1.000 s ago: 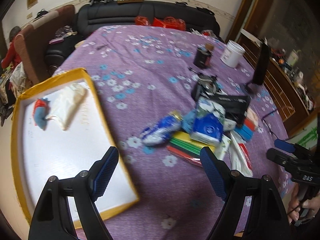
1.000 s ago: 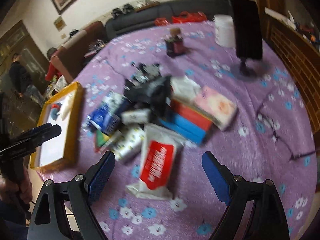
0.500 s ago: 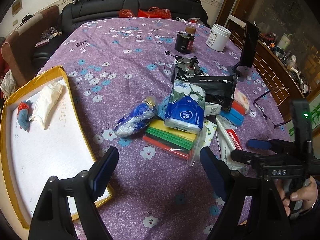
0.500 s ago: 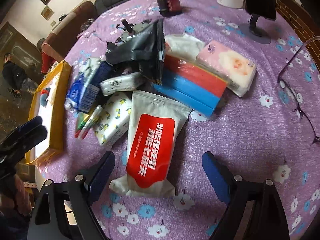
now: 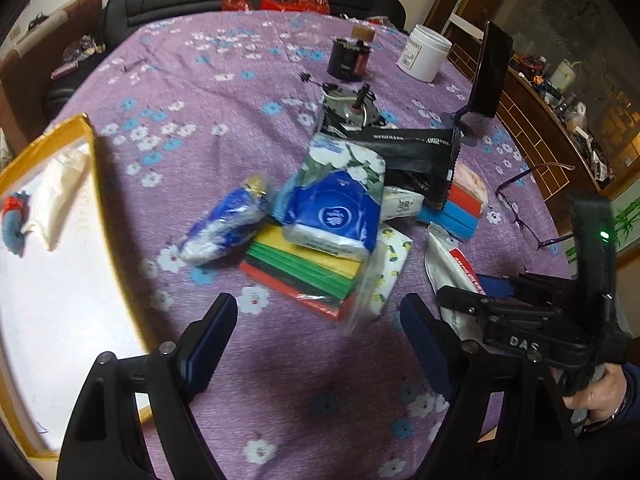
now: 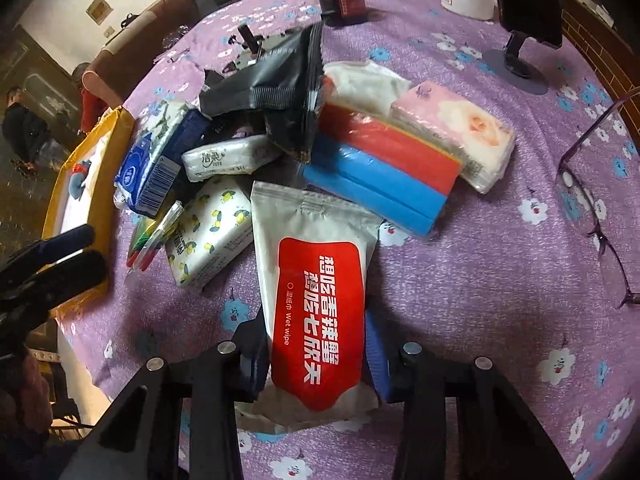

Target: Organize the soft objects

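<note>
A pile of soft packs lies on the purple flowered tablecloth (image 5: pixel 224 92). My right gripper (image 6: pixel 316 364) has closed on the near end of the white and red wet wipe pack (image 6: pixel 320 300), which also shows in the left wrist view (image 5: pixel 452 264). My left gripper (image 5: pixel 318 340) is open and empty, above the cloth just in front of the coloured sponge stack (image 5: pixel 304 264) and the blue tissue pack (image 5: pixel 336 208). The yellow-rimmed white tray (image 5: pixel 100 200) at the left holds a white cloth (image 5: pixel 56 196) and a small blue and red toy (image 5: pixel 14 220).
The pile also holds a lemon-print tissue pack (image 6: pixel 208 232), a pink tissue pack (image 6: pixel 460 128), red and blue sponges (image 6: pixel 384 168) and a black bag (image 6: pixel 276 84). Eyeglasses (image 6: pixel 592 200) lie at the right. A white jar (image 5: pixel 424 52), a dark jar (image 5: pixel 348 60) and a phone stand (image 5: pixel 484 76) stand behind.
My right gripper has moved forward and shut on the wet wipe pack. My left gripper has swung right from the tray toward the pile, still open.
</note>
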A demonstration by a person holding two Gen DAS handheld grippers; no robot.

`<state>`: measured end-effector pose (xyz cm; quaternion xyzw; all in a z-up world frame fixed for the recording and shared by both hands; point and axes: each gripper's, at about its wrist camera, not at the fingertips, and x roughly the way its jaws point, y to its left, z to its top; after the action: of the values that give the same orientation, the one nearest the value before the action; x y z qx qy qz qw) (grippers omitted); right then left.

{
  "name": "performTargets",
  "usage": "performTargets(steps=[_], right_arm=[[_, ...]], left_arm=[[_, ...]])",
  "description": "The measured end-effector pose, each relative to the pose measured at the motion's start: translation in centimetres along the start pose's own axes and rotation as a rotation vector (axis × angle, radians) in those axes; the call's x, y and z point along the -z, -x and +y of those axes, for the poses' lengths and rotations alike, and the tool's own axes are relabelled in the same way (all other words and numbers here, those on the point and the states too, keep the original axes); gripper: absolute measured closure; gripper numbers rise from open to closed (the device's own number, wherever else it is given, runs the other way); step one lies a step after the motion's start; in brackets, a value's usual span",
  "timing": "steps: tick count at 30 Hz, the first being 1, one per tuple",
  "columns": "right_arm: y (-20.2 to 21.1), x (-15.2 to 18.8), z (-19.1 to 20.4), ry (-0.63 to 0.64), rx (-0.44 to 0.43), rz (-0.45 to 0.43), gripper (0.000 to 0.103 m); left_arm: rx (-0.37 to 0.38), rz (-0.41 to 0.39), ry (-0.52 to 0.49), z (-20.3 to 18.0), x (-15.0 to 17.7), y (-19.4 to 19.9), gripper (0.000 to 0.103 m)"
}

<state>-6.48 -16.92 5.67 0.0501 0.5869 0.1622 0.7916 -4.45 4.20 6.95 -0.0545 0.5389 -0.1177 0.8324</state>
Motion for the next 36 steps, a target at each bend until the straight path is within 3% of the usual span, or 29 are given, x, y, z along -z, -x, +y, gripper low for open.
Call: performTargets(steps=[4,8,14,17,19,21,24,30,36], right_arm=[[1.0,0.3,-0.6,0.021,0.0,-0.021,0.059],[1.7,0.6,-1.1,0.033,0.001,-0.035,0.059],[2.5,0.9,-1.6,0.039,0.005,-0.053,0.059],[2.4,0.8,-1.6,0.031,0.005,-0.055,0.059],[2.5,0.9,-1.8,0.027,0.003,-0.058,0.059],[2.5,0.9,-1.9,0.019,-0.001,-0.059,0.059],[2.5,0.8,-1.9,0.01,-0.005,-0.06,0.059],[2.4,0.8,-1.7,0.005,-0.016,-0.06,0.059],[2.3,0.9,-1.7,0.001,-0.027,-0.064,0.059]], left_arm=[[0.025,0.052,0.036,-0.5,-0.4,-2.0,0.02],[0.003,0.069,0.042,-1.2,-1.2,-4.0,0.019],[-0.11,0.017,0.004,-1.9,-3.4,-6.6,0.009],[-0.103,-0.003,-0.052,-2.1,-3.8,-7.5,0.007],[-0.087,-0.013,-0.064,-2.1,-3.8,-7.4,0.013],[-0.034,-0.032,-0.081,-2.1,-3.4,-6.9,0.035],[0.003,-0.028,-0.122,-2.8,-2.6,-6.3,0.05],[0.061,0.006,-0.154,-3.5,-0.4,-5.5,0.051],[0.065,0.016,-0.197,-4.0,1.2,-4.3,0.051]])
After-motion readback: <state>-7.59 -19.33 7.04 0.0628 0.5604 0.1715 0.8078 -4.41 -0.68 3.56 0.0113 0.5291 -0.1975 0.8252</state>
